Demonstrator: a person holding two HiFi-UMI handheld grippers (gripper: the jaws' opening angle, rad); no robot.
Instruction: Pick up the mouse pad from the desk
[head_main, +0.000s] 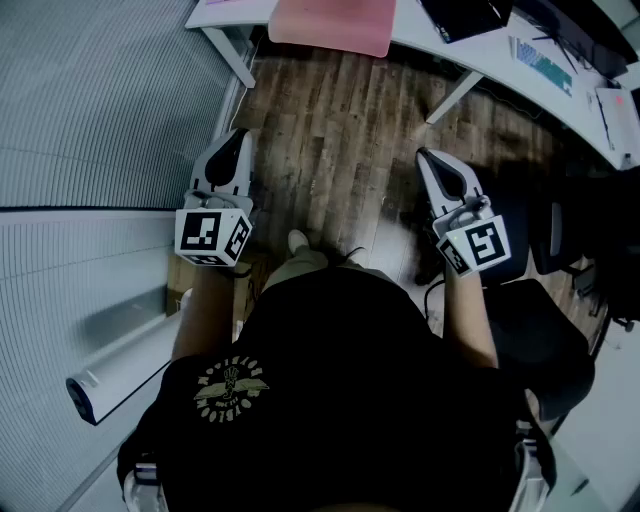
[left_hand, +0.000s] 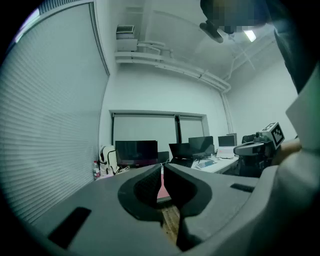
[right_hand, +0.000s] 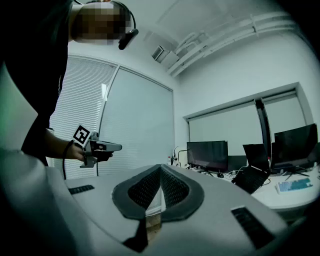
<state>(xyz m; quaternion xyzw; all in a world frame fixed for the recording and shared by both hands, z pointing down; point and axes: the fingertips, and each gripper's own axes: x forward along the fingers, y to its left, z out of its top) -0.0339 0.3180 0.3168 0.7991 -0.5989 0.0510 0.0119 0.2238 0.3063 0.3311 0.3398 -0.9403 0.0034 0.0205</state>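
Observation:
The pink mouse pad (head_main: 330, 22) lies on the white desk (head_main: 420, 35) at the top of the head view, overhanging its near edge. In the left gripper view a strip of the pink mouse pad (left_hand: 161, 192) shows behind the jaw tips. My left gripper (head_main: 238, 138) is held level over the wooden floor, short of the desk, shut and empty. My right gripper (head_main: 426, 157) is level beside it, also shut with nothing between its pads. Each gripper sees the other: the right gripper (left_hand: 256, 147) and the left gripper (right_hand: 101, 146).
A black laptop (head_main: 465, 15) and a teal item (head_main: 545, 62) lie on the desk. Monitors (left_hand: 136, 152) stand along the far wall. A black office chair (head_main: 540, 340) is at my right, window blinds (head_main: 90, 100) at my left. White desk legs (head_main: 232, 55) reach the floor.

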